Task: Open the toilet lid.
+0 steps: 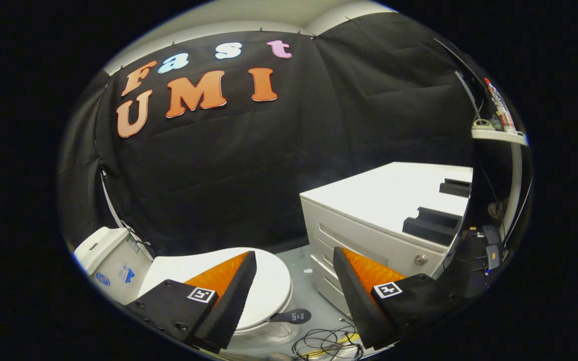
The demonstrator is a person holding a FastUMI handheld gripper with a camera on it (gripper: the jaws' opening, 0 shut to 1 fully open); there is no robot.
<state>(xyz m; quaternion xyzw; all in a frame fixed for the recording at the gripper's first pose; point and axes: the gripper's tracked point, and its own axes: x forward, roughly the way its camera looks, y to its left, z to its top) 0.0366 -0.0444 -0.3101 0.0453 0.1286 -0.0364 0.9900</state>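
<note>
While the gripper (294, 258) hangs with its jaws spread wide and holding nothing, the toilet lid (269, 286) lies closed low in the frame — partly behind the left finger and reaching into the gap between the two. Right of it stands a white drawer cabinet (369, 210); cables (326, 343) tangle on the grey floor (314, 291) at bottom centre. White, oval and glossy, the lid meets its cistern (111, 255) at lower left.

The white toilet lid (269, 286) lies flat and closed on the bowl. It sits below the gripper's left finger, which partly hides it, with the white tank (111, 260) behind it.
</note>
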